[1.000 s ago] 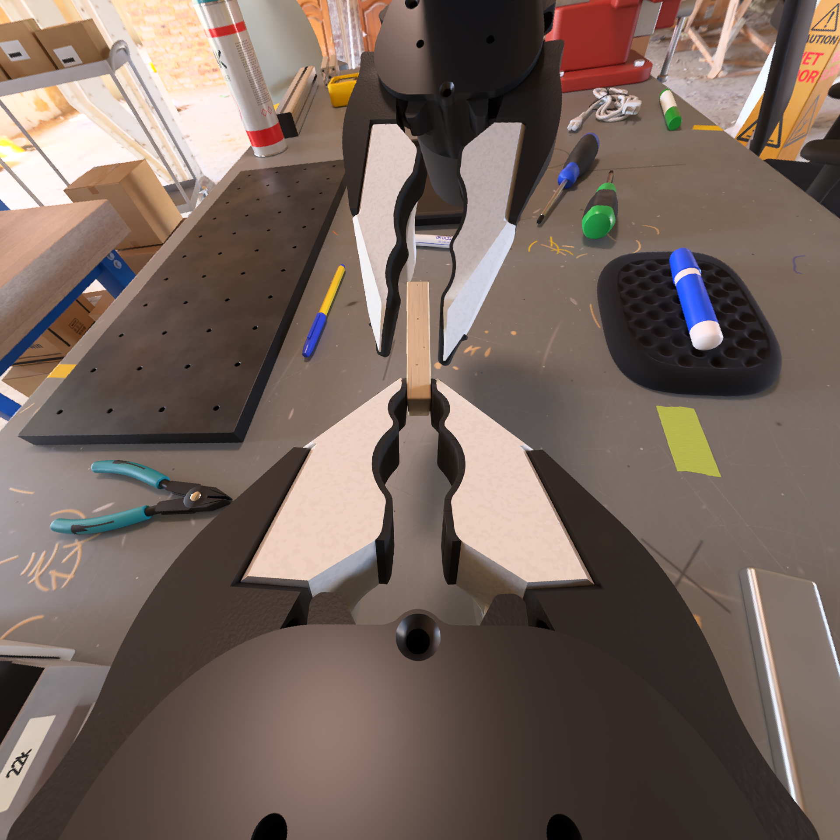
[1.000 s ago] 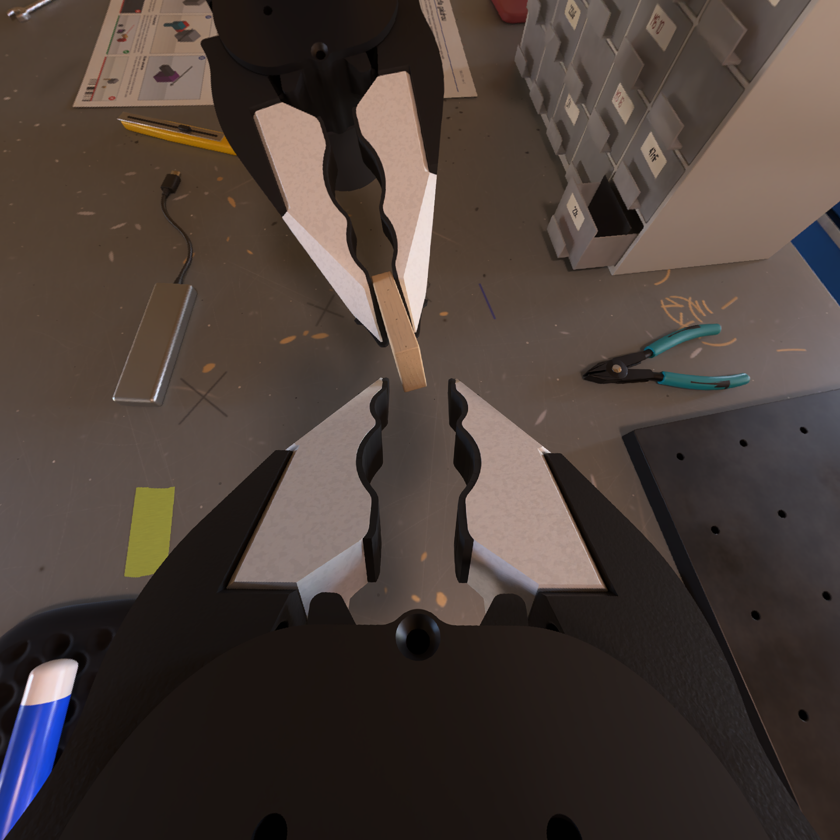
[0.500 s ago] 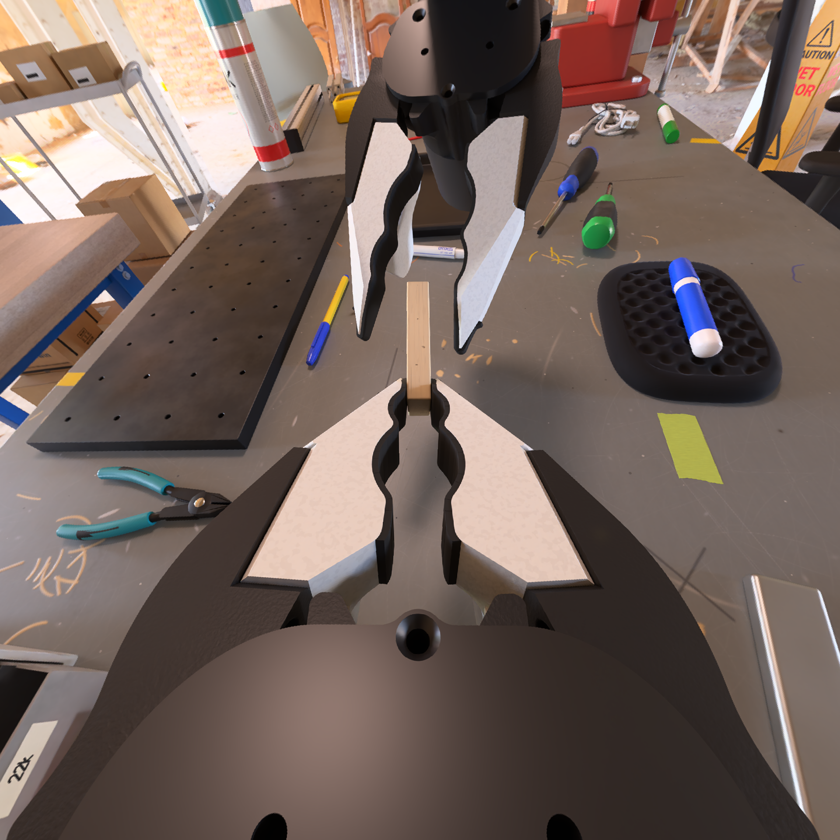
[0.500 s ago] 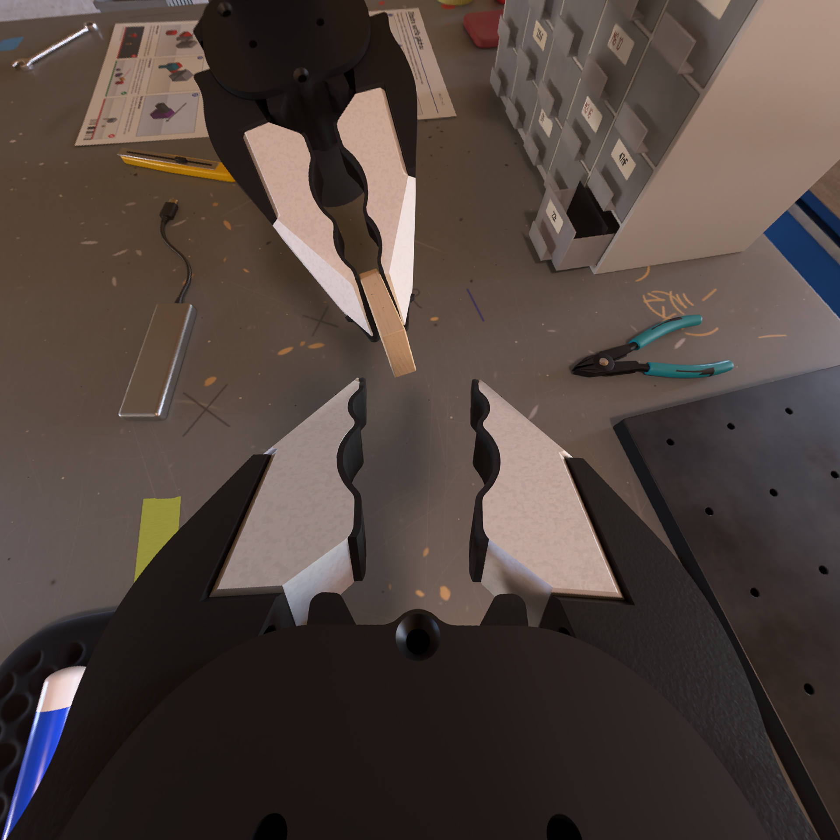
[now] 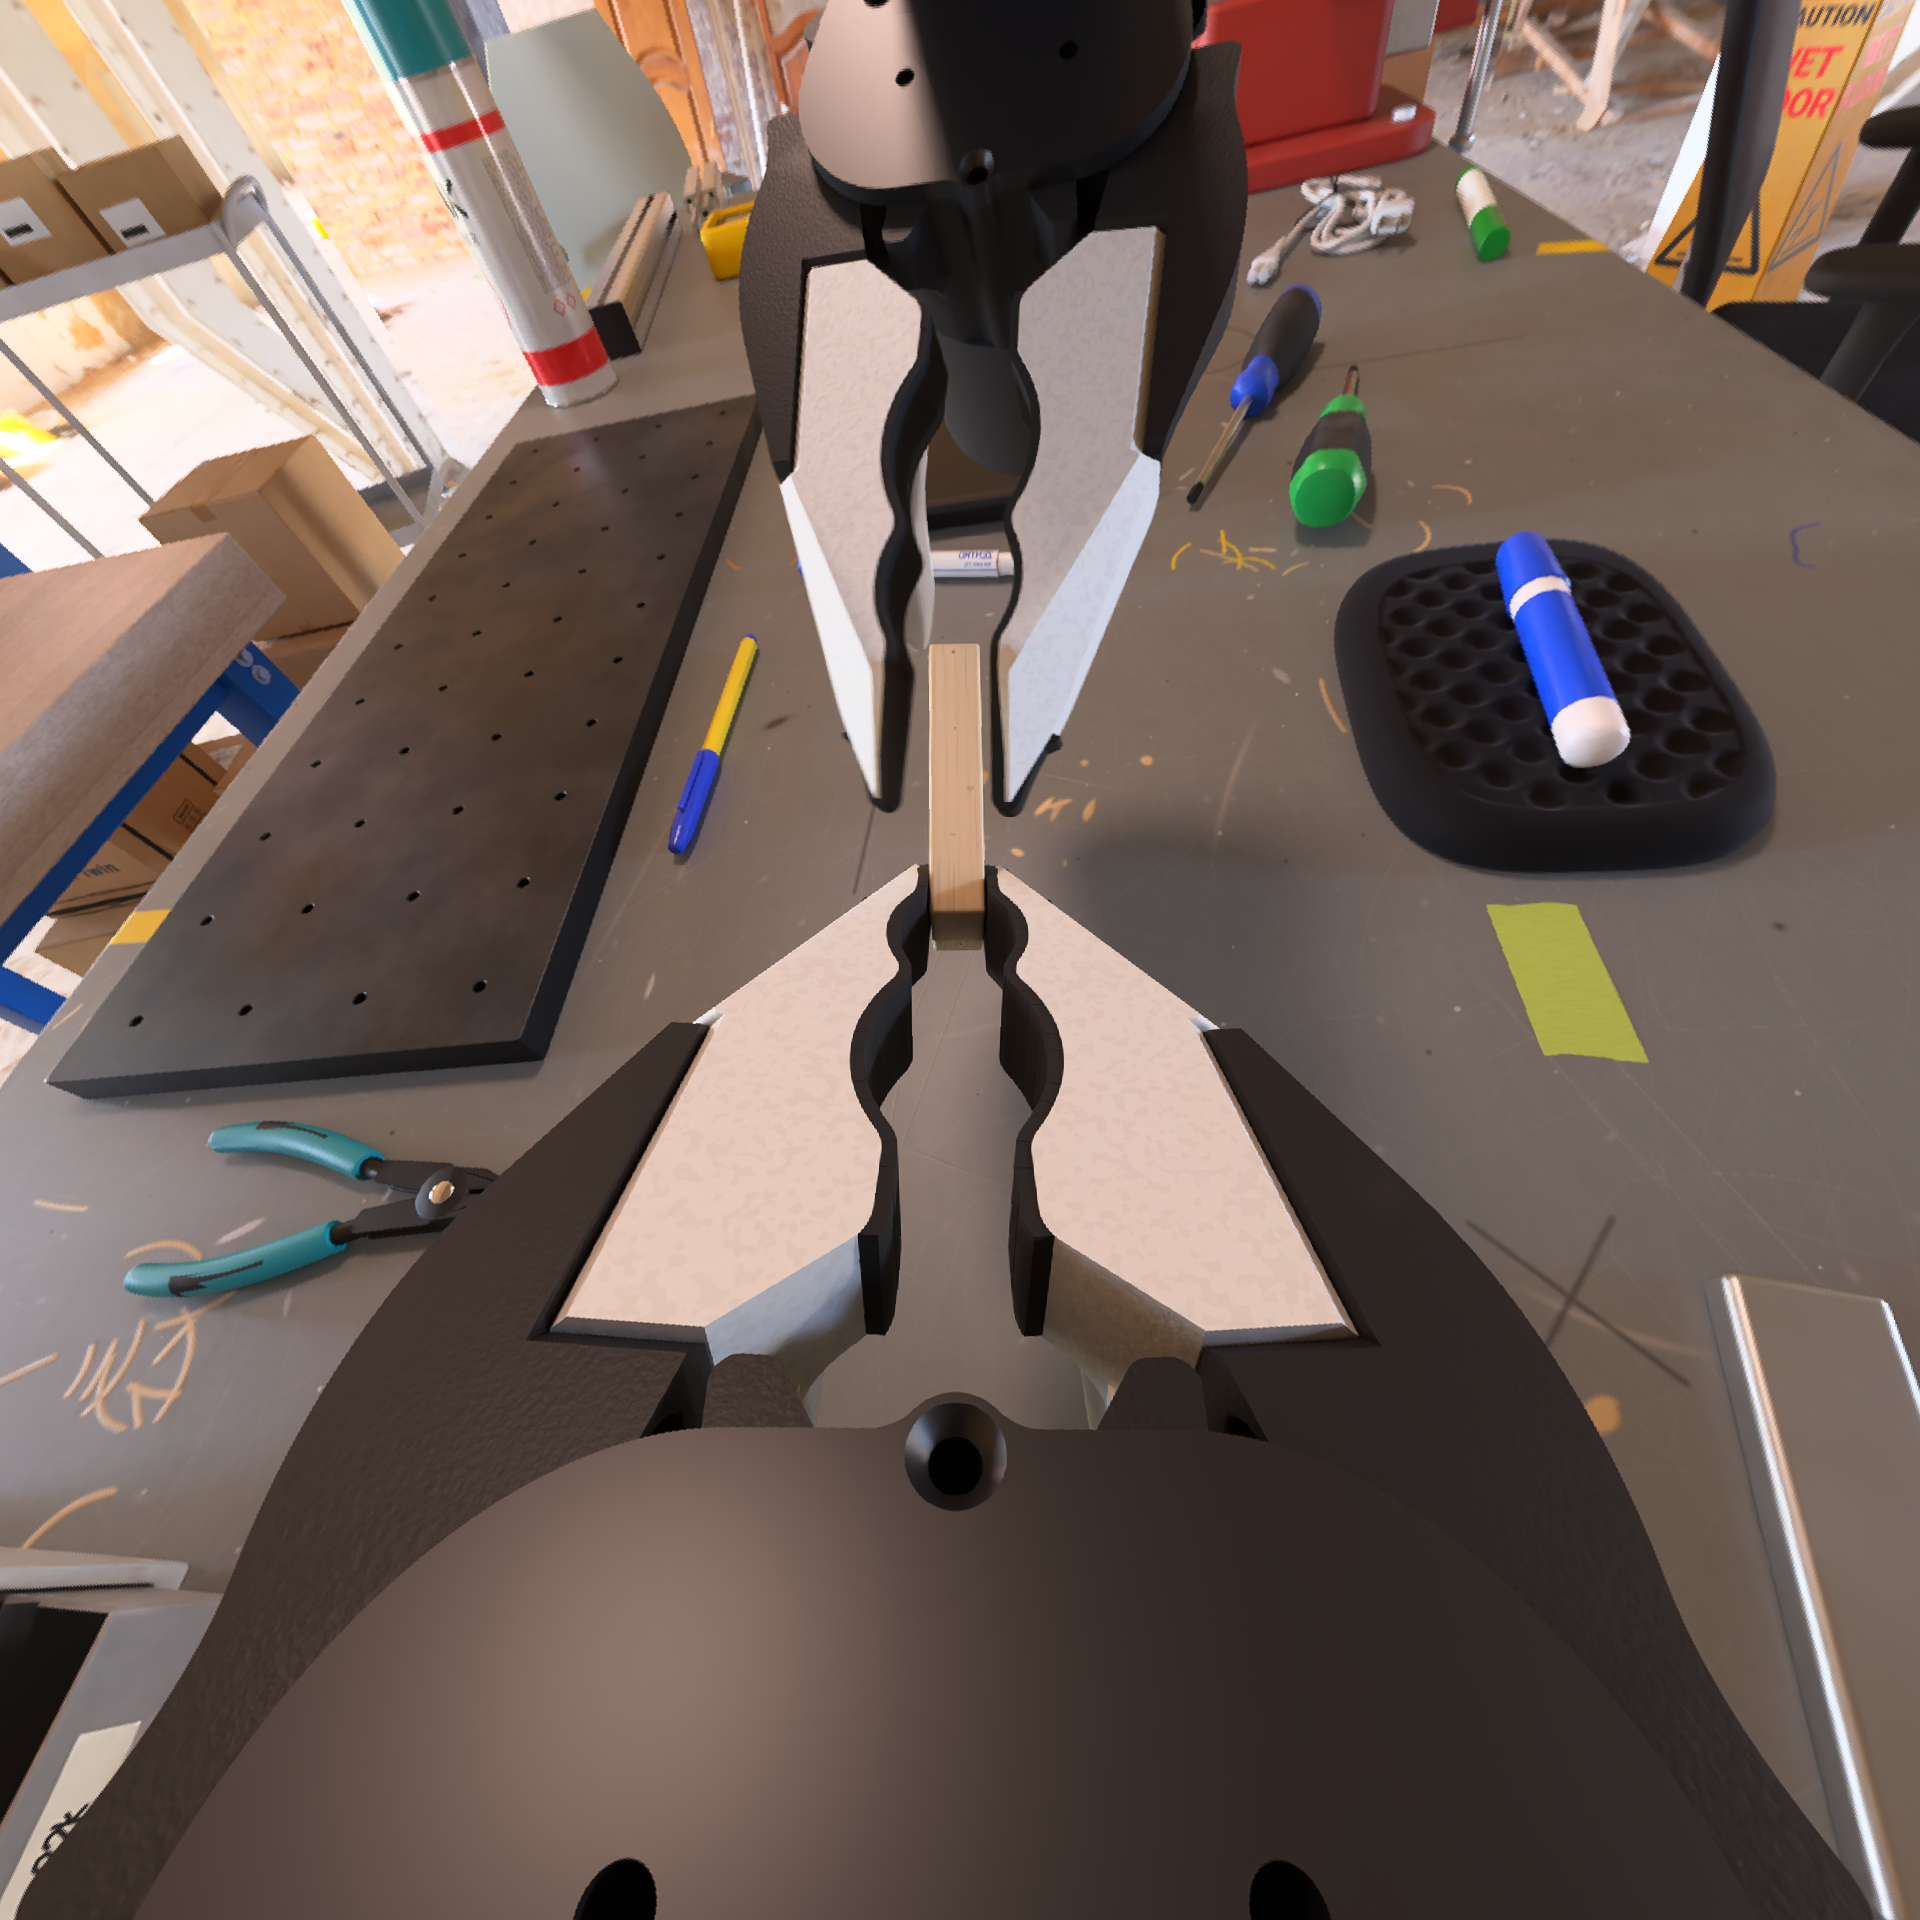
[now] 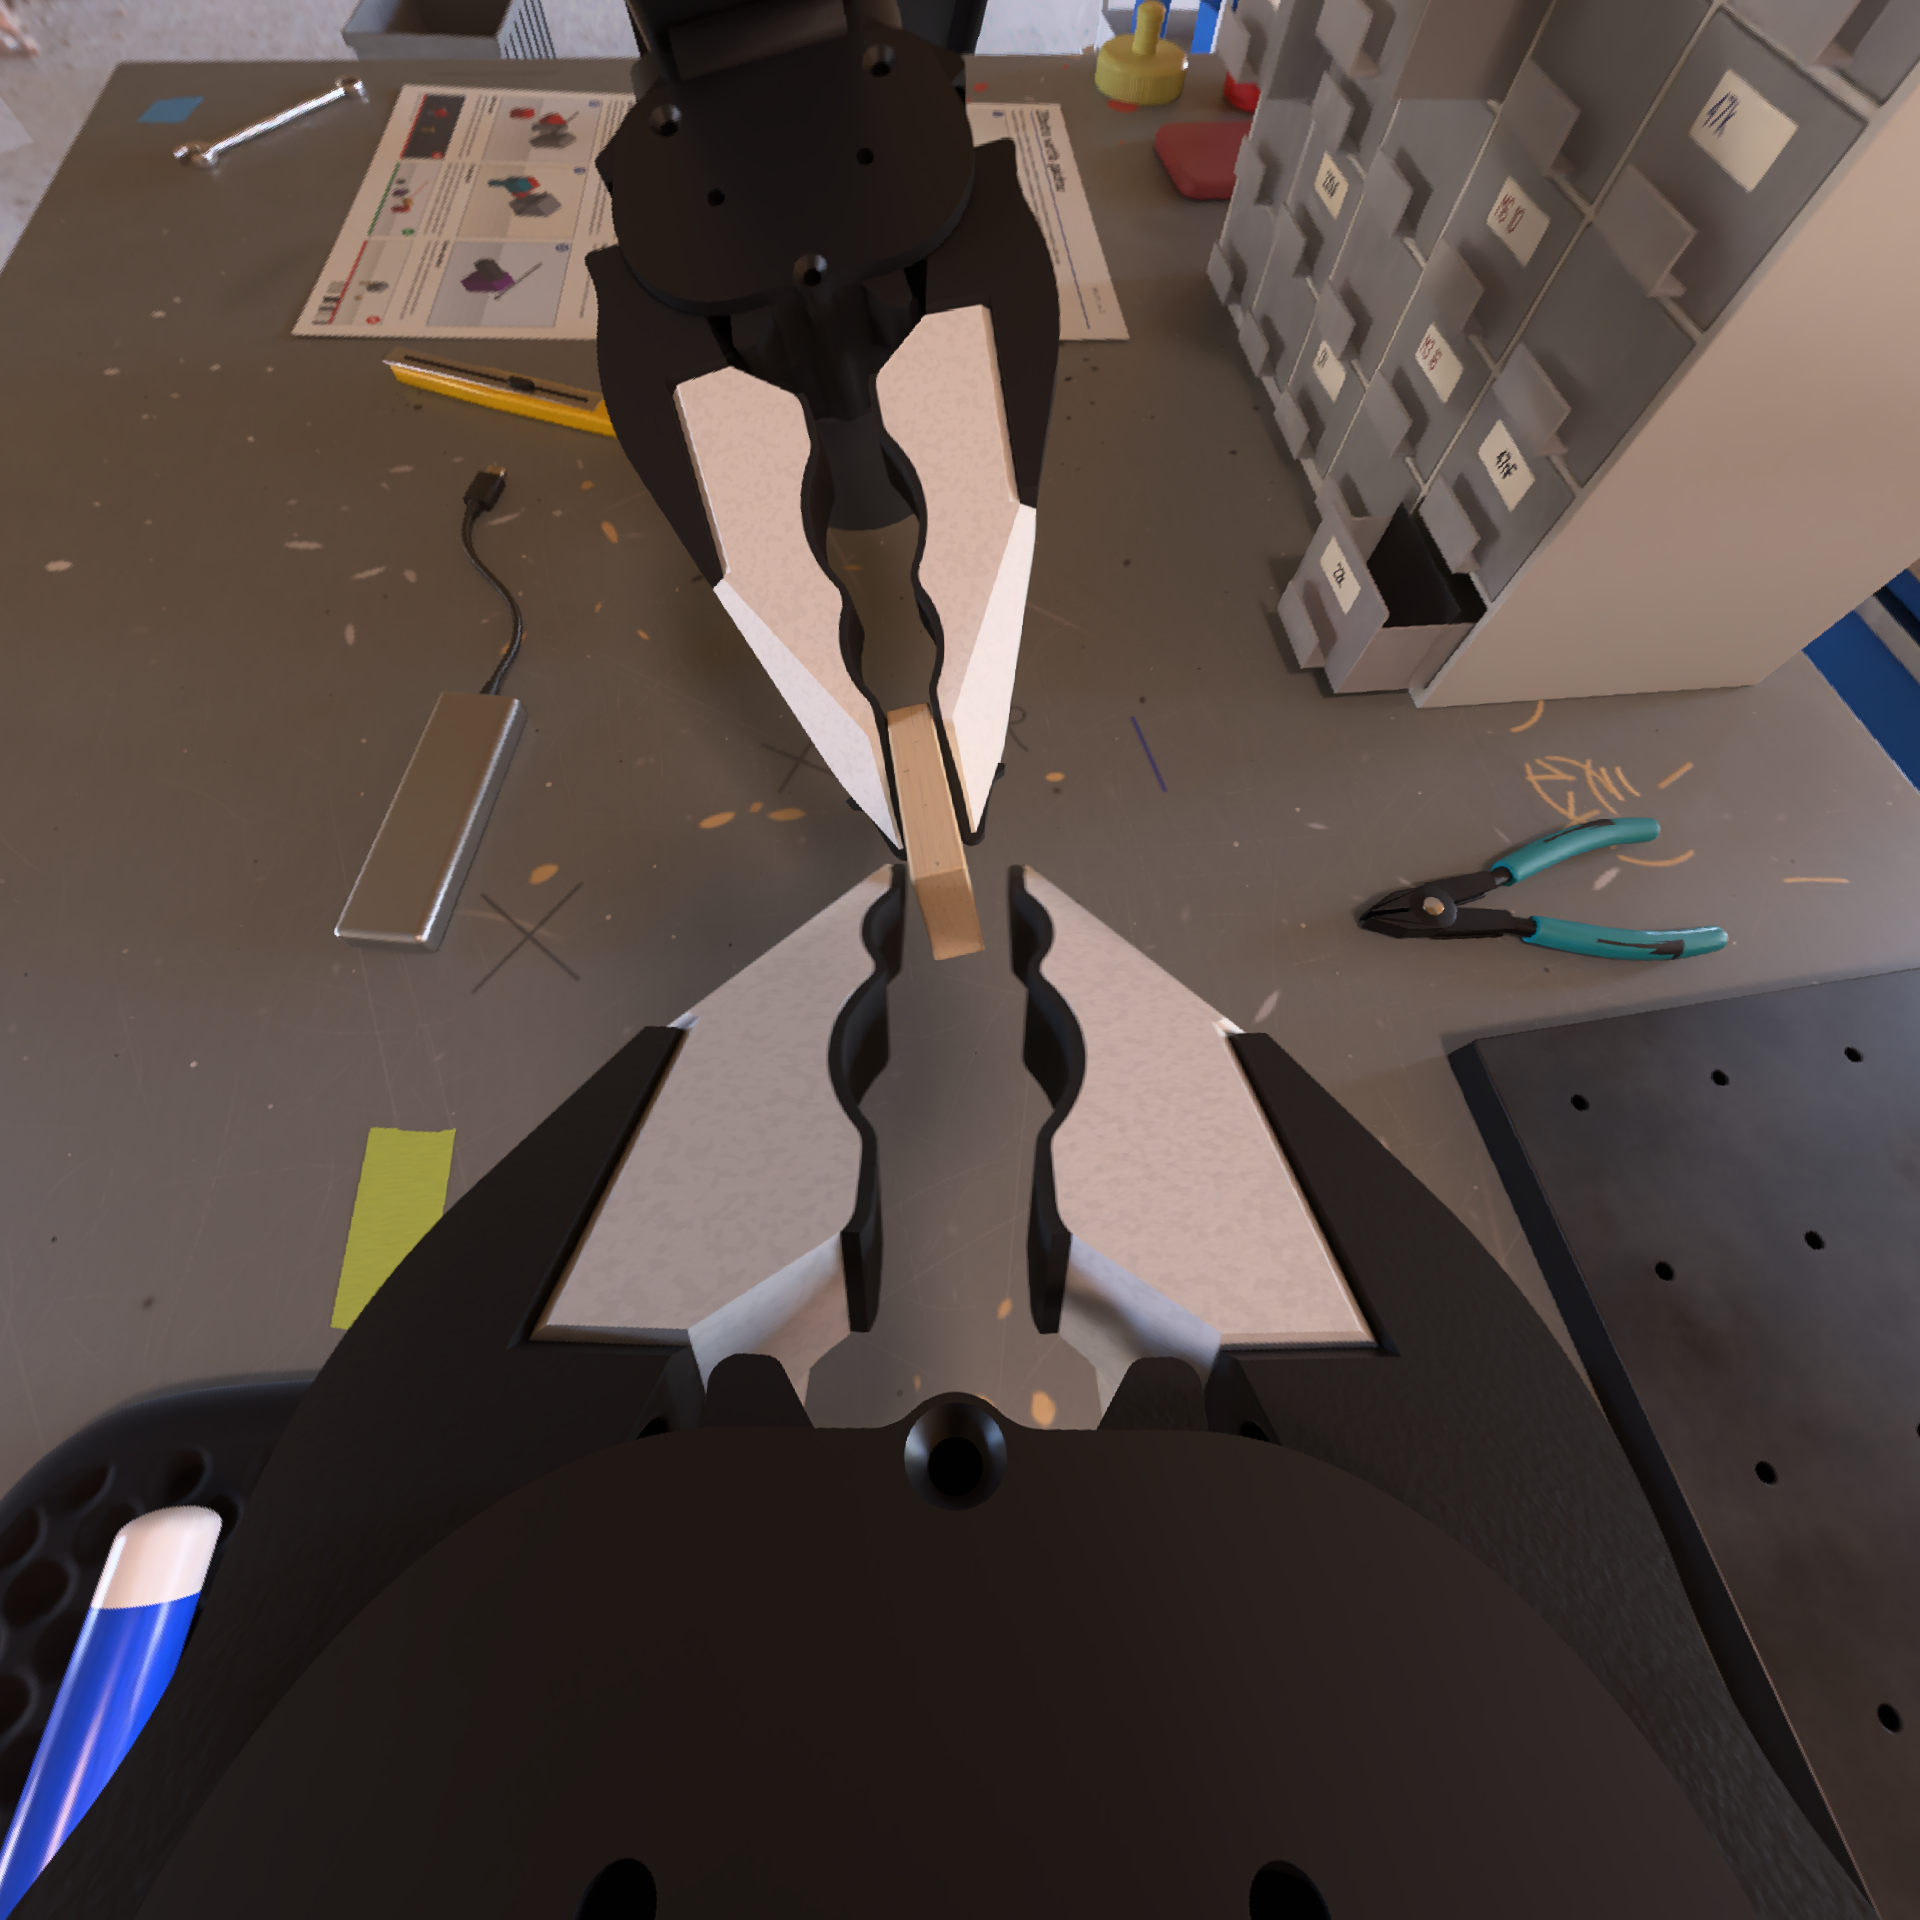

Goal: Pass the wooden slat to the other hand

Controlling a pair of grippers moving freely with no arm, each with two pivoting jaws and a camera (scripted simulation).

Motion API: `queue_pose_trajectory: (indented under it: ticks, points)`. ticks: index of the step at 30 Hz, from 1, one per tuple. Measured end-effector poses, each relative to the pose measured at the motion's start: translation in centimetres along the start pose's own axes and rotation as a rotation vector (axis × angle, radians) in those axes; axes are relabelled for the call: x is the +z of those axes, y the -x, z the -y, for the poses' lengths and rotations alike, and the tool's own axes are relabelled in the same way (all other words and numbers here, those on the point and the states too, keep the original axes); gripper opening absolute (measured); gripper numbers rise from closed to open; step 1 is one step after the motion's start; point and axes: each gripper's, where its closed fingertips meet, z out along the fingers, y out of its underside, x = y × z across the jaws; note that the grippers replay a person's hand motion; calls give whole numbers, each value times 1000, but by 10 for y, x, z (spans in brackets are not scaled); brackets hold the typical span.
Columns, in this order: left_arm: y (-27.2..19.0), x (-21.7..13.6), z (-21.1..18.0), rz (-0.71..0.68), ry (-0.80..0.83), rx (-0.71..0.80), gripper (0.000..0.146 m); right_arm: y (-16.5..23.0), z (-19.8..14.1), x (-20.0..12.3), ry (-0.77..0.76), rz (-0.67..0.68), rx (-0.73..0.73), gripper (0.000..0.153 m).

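The wooden slat (image 5: 956, 769) is a short pale strip held level above the grey workbench (image 5: 1299, 1039). My left gripper (image 5: 956, 883) is shut on its near end. My right gripper (image 5: 948, 800) faces it from the far side, its two fingers on either side of the slat's far half with narrow gaps. In the right wrist view, the slat's free end (image 6: 943, 899) lies between my right gripper's (image 6: 956, 878) fingertips, close to the left finger, with a clear gap on the right. The left gripper (image 6: 930, 831) shows beyond, clamped on the slat.
A black perforated board (image 5: 395, 748) lies at the left, with teal pliers (image 5: 312, 1205) near it. A black honeycomb mat (image 5: 1455, 821) holds a blue marker (image 5: 1553, 644). Screwdrivers (image 5: 1330, 457) and a yellow-blue pen (image 5: 717, 738) lie beyond. A grey drawer cabinet (image 6: 1507, 364) and a silver bar (image 6: 431, 821) flank the grippers.
The right gripper had drawn back and opened wide half a second ago. It has now moved in again and narrowed, with the slat's free end between its fingertips. The left gripper still holds the slat.
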Motion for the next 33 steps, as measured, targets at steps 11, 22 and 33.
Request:
queue_pose_trajectory:
  ticks: [11,22,33]
  points:
    - [6,-2,-13,5,63,-61,27,-3,-9,1,26,11,21,9]
    - [8,-9,-20,15,95,-74,35,-7,-25,-3,122,-8,21,9]
    - [10,-8,-19,25,81,-84,19,-7,-23,-4,103,-8,24,9]
